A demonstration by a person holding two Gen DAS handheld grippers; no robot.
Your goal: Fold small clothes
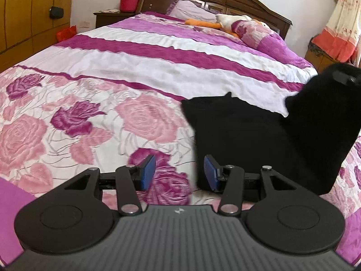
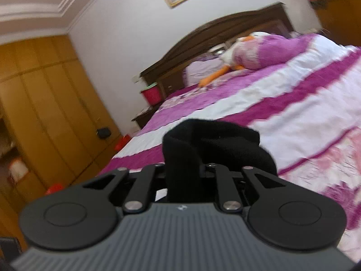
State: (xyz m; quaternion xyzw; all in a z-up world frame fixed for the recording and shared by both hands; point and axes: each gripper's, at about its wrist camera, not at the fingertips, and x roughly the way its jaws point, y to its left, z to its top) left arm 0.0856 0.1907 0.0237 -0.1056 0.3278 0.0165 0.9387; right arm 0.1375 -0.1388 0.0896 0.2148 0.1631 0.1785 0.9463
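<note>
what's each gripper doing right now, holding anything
Left gripper: open, holding nothing.
Right gripper: shut on the black garment.

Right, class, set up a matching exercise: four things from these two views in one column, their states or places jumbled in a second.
1 left tool
2 right tool
3 red bucket
4 duck toy

a on the nightstand
b open, nothing between its fingers
c lying by the pillows
d shut on the black garment

Pairs: 1-b, 2-d, 3-a, 4-c
</note>
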